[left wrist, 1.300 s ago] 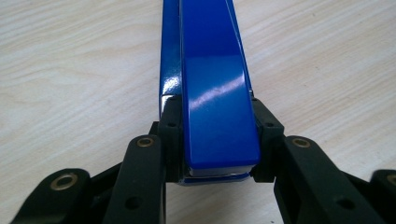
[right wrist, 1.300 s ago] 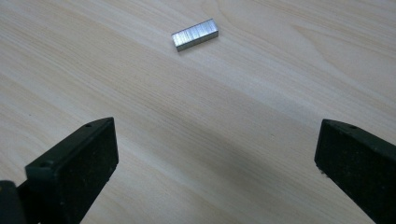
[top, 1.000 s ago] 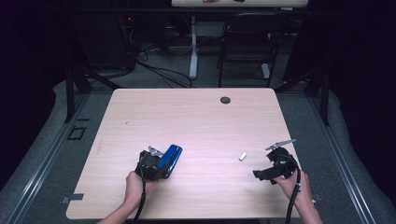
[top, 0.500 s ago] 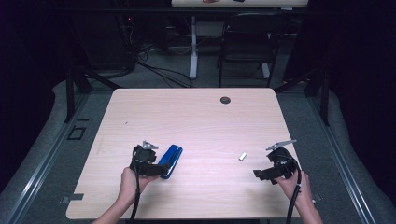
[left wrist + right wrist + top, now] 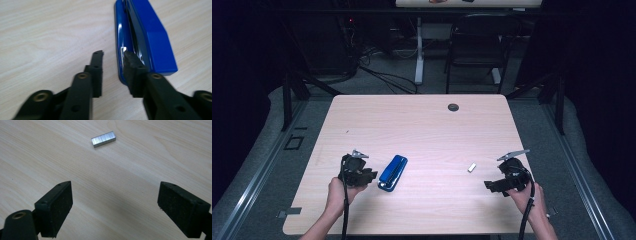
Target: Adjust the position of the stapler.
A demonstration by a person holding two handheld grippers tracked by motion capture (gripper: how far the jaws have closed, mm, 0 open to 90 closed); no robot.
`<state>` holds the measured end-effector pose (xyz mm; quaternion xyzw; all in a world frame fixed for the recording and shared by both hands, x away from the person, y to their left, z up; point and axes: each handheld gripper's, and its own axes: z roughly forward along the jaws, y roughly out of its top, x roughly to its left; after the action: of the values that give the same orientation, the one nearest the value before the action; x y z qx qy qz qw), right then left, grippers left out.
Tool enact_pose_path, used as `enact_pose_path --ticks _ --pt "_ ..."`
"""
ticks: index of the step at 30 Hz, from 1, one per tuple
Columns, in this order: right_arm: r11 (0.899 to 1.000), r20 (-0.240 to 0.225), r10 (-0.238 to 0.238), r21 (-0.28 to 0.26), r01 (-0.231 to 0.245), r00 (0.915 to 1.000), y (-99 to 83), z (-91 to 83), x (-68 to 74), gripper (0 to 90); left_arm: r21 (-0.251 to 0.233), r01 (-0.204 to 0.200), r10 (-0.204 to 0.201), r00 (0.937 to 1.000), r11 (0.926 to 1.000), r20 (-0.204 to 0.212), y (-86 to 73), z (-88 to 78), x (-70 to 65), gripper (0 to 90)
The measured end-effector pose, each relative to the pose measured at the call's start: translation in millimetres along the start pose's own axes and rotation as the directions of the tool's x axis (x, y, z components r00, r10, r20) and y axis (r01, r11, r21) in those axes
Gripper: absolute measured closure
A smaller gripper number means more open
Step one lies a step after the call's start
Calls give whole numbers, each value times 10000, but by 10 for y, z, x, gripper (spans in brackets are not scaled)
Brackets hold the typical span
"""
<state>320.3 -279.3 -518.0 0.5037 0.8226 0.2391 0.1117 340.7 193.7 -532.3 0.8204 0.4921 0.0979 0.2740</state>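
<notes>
Blue stapler point(image 5: 393, 172) flat — long axis diagonal, far end angled right.

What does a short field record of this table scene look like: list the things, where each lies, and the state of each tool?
surface: wooden table
stapler: blue, lying flat, left of centre
staple strip: silver, lying right of centre, apart from the stapler
left tool: beside the stapler's near end, jaws narrowly apart, just been closing, nothing between them
right tool: jaws wide open, aimed at the staple strip, not touching it
</notes>
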Motion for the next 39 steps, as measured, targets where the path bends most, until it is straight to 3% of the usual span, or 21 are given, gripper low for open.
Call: enact_pose_path --ticks 3,6,9,10,13,16,18,24,26,29,33,35,37,39 --pt "10000 19 -60 47 60 10000 2 -3 1 123 323 -188 185 9998 9993 89 3 46 -25 858" --pt "10000 -40 -15 21 15 10000 1 -3 4 124 441 -399 392 9991 9982 175 -2 90 -70 900" --pt "10000 -48 -6 20 6 10000 1 -5 5 126 443 -555 542 9981 9975 309 4 101 -101 900" --pt "10000 -41 -5 13 5 10000 0 -5 6 127 495 -804 796 9967 9955 179 5 118 -141 900" --pt "10000 -47 -30 38 30 10000 0 -3 4 129 537 -878 866 9960 9947 230 1 124 -140 900" --pt "10000 -201 -11 5 11 9998 1 9 11 126 649 -998 961 9937 9929 581 -11 138 -151 900" --pt "10000 -161 -34 -23 33 9999 4 11 18 126 622 -1275 1254 9914 9899 380 -12 144 -194 900" --pt "10000 -211 42 5 -42 9998 0 38 35 126 652 -1133 1095 9922 9914 591 -8 152 -168 900" --pt "9996 -185 -168 244 172 9997 8 28 19 127 613 -962 924 9938 9935 624 -19 163 -151 900" --pt "10000 -285 -50 79 52 9996 3 40 27 127 603 -881 835 9937 9943 744 -21 163 -140 900" --pt "10000 -324 -17 91 20 9995 4 52 31 127 633 -472 384 9903 9969 1337 -28 173 -134 900" --pt "9997 -293 -60 255 68 9996 7 51 32 127 583 -526 450 9911 9969 1252 -27 178 -167 900" --pt "9997 -302 -43 240 51 9995 6 61 35 127 602 -465 367 9872 9971 1553 -27 191 -187 900" --pt "9997 -310 -6 252 13 9995 6 65 37 127 549 -601 510 9865 9967 1554 -24 201 -241 900"
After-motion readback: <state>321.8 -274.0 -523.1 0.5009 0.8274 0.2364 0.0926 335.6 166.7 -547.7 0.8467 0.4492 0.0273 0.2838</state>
